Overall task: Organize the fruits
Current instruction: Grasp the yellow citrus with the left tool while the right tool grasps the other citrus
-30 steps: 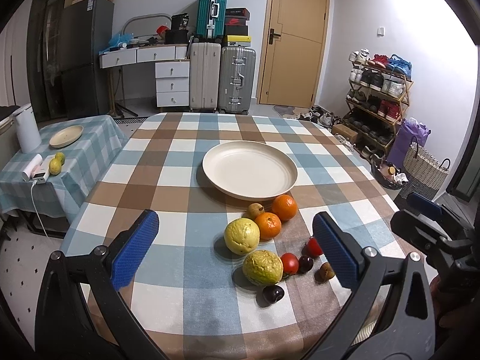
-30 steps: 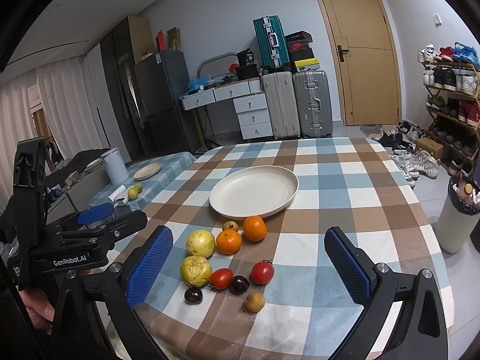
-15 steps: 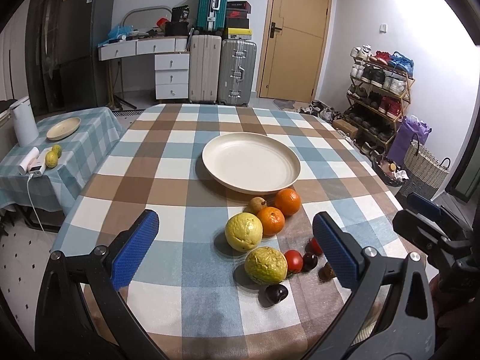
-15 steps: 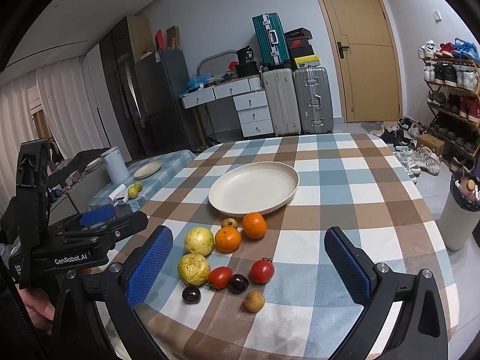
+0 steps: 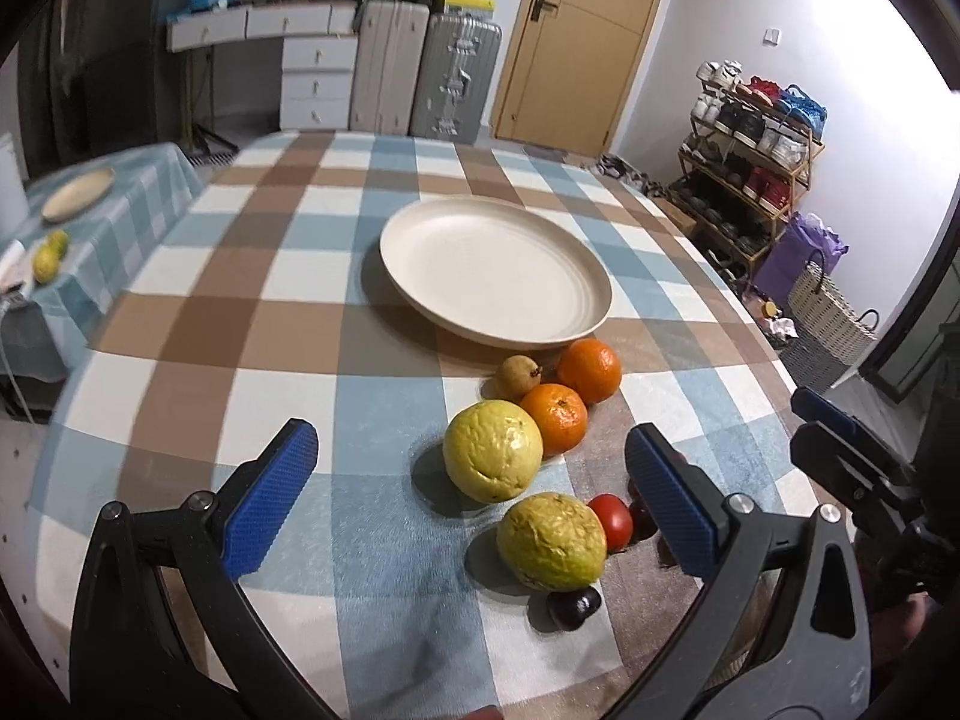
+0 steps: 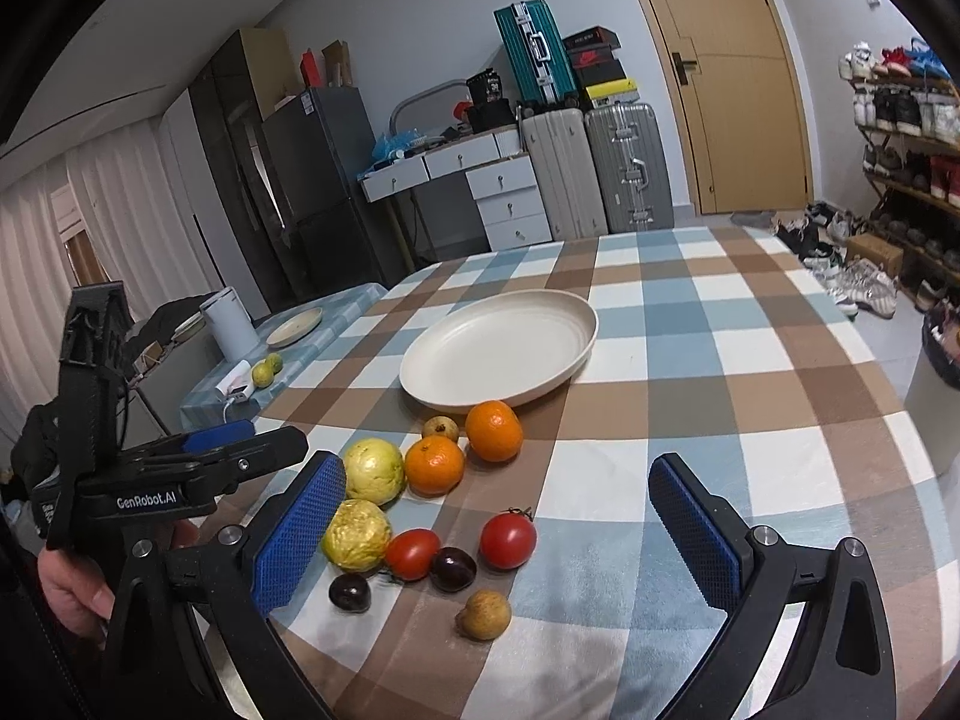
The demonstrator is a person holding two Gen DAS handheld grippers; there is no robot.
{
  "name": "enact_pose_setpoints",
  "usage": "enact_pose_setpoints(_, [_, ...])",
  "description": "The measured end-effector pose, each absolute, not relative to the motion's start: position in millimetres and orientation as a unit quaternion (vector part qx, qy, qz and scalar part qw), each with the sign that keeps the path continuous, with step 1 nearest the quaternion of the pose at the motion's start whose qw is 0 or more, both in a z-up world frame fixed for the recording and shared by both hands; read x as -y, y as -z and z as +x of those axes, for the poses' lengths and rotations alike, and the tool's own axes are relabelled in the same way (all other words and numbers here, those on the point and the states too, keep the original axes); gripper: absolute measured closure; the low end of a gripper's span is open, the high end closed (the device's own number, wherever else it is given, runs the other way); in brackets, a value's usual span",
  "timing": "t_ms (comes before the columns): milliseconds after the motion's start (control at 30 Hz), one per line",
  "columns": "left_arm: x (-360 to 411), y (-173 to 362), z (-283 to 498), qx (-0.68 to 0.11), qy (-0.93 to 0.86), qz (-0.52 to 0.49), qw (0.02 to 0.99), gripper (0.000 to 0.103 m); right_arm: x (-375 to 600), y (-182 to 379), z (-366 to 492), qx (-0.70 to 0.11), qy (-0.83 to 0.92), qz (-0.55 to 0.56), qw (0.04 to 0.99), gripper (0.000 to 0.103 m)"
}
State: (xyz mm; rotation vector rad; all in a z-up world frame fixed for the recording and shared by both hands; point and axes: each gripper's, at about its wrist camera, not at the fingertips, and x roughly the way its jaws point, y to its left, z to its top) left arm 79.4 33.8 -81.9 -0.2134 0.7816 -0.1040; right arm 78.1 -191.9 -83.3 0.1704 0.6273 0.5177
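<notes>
A cream plate sits mid-table on the checked cloth. In front of it lie two oranges, two yellow guavas, two tomatoes, dark plums and small brown fruits. My left gripper is open and empty, low over the near edge, with the nearer guava between its fingers. My right gripper is open and empty above the tomatoes. The left gripper body shows at the left of the right wrist view.
A side table at the left holds a small plate, two green fruits and a white container. Suitcases and drawers stand at the far wall. A shoe rack and a basket stand at the right.
Both grippers have moved forward and lower toward the fruit group. The fruits and plate have not moved. Both grippers stay open.
</notes>
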Motion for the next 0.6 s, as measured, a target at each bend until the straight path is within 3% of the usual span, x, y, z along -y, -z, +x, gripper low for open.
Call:
enact_pose_setpoints(200, [-51.1,108.5,108.6,-0.428,0.085,-0.163,0.885,0.001,197.9,93.5,96.7,-0.312,-0.26,0.105,0.908,0.0])
enact_pose_setpoints(333, [-56.2,120.6,123.1,-0.444,0.107,-0.184,0.87,0.006,200.4,99.3,108.0,-0.318,-0.261,0.111,0.905,0.0])
enact_pose_setpoints(467, [-59.0,130.4,135.7,-0.458,0.131,-0.199,0.856,0.015,200.0,103.3,115.7,-0.328,-0.264,0.114,0.9,0.0])
enact_pose_setpoints(600, [-58.7,137.7,146.3,-0.471,0.156,-0.21,0.842,0.032,198.9,107.1,125.4,-0.34,-0.28,0.124,0.889,0.0])
